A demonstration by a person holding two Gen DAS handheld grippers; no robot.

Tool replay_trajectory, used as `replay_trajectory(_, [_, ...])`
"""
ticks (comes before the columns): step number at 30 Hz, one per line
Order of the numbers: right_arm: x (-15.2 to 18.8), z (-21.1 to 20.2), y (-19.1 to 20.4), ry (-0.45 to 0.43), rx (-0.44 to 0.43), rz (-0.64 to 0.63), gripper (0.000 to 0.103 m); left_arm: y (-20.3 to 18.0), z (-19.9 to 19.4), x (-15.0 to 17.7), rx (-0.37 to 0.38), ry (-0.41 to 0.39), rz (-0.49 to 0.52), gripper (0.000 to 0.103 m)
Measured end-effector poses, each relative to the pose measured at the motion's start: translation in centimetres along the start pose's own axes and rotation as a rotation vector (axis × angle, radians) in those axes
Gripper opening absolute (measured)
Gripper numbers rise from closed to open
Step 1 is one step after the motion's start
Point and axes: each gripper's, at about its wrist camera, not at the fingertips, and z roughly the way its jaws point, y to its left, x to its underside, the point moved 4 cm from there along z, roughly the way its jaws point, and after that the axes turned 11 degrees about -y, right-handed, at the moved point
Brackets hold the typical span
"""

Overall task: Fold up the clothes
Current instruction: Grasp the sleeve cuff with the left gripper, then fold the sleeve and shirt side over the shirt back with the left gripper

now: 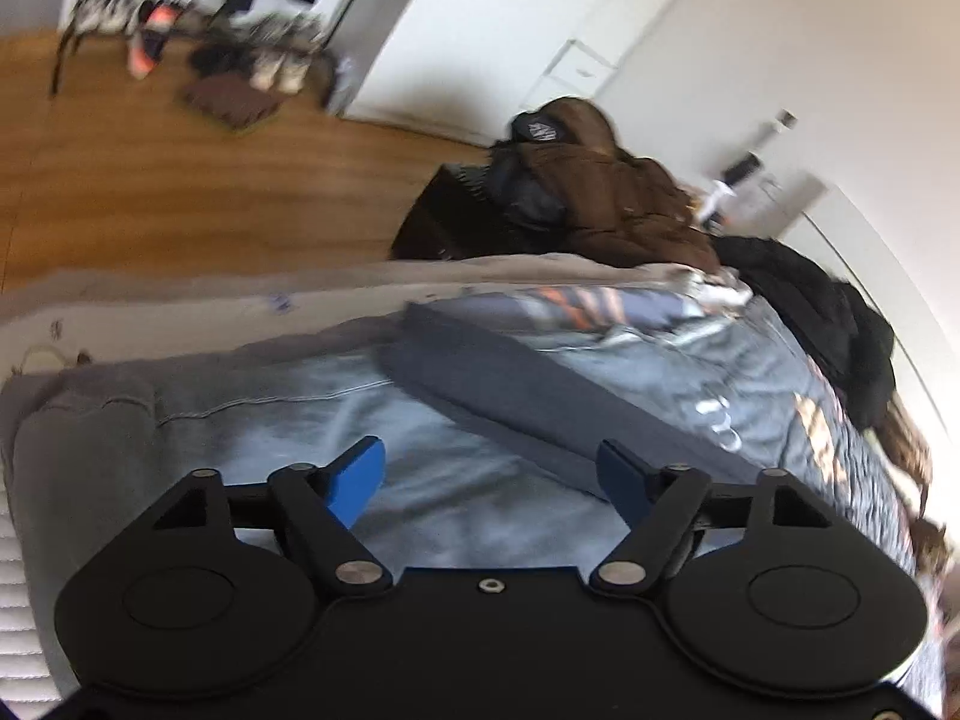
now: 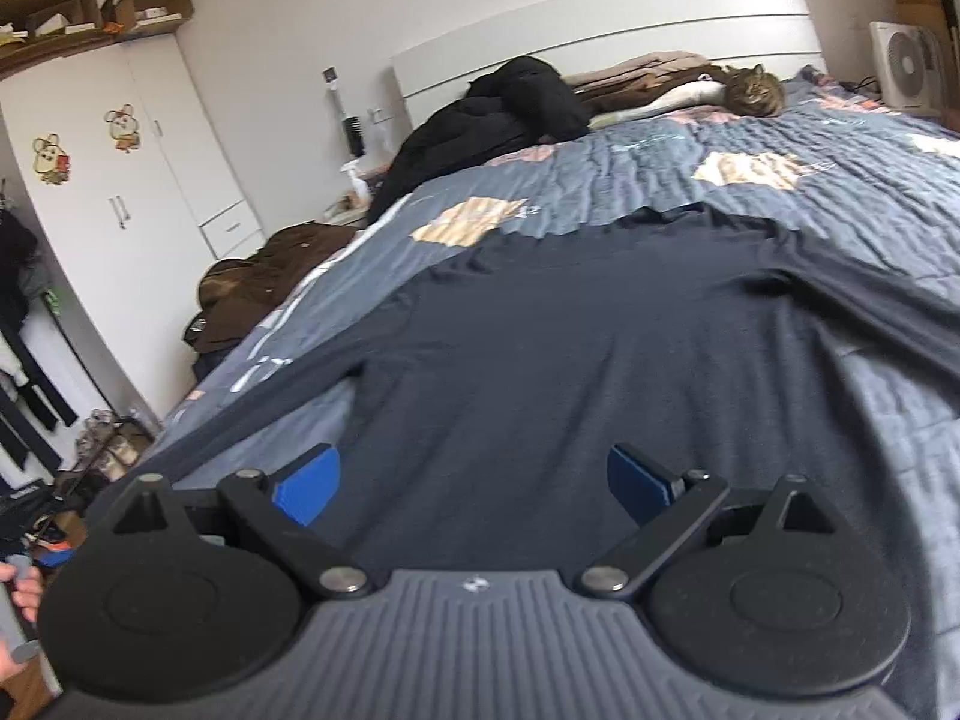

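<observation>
In the left wrist view we see, at far left, a grey cloth (image 1: 78,420) bunched at the bed's corner. Beside it lies pale blue fabric (image 1: 288,420), blurred, and over this hangs our left gripper (image 1: 489,474). Its blue pads (image 1: 357,480) stand apart with nothing between them, above the fabric. A long sleeve (image 1: 540,402) of the dark shirt runs slantwise from the middle towards the right pad. Farther right a brown jacket (image 1: 606,192) is heaped beside the bed, and a black garment (image 1: 816,312) lies on the quilt (image 1: 780,372). Wooden floor (image 1: 180,180) fills the upper left.

In the right wrist view a white wardrobe (image 2: 120,168) stands at left, with shoes and clutter on the floor below it. A hand (image 2: 21,600) shows at the lower left edge, gripping a grey handle. Our right gripper (image 2: 474,480) is spread wide, empty, its pads (image 2: 309,489) just above the near hem of the navy shirt (image 2: 570,348). The shirt lies flat on the blue quilt (image 2: 690,174), one sleeve stretched to the left edge of the bed, the other running off right. Behind it, near the headboard (image 2: 600,18), lie a black heap (image 2: 510,108) and, farther right, a cat (image 2: 753,93). A fan (image 2: 912,63) stands at far right.
</observation>
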Motion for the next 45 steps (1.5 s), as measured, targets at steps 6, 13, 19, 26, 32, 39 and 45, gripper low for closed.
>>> replay_trajectory(6, [0.9,0.1,1.6,0.027,-0.037,-0.035,0.096,2.6,2.1,0.2,-0.02,0.016,-0.079,0.04])
replay_trajectory(13, [1.6,0.4,1.2,0.05,-0.02,-0.037,0.096,2.7,3.0,0.2,0.025,-0.005,-0.125,0.039])
replay_trajectory(19, [1.9,0.3,1.0,0.058,-0.018,-0.041,0.096,2.9,4.1,0.0,-0.008,-0.029,-0.162,0.039])
replay_trajectory(26, [2.0,0.6,0.6,0.072,-0.013,-0.037,0.096,2.4,4.7,-0.1,-0.031,-0.058,-0.165,0.01])
replay_trajectory(32, [1.7,0.5,0.3,0.071,-0.016,-0.017,0.096,-0.2,2.8,-1.6,0.007,-0.135,-0.046,0.006])
replay_trajectory(39, [0.7,0.2,-0.4,0.058,-0.017,0.027,0.096,-9.1,-0.2,-2.2,0.182,-0.162,0.127,0.006])
replay_trajectory(45, [-0.6,-0.5,-1.9,0.028,0.0,0.071,0.096,-20.1,-3.0,1.7,0.38,-0.151,0.303,0.006])
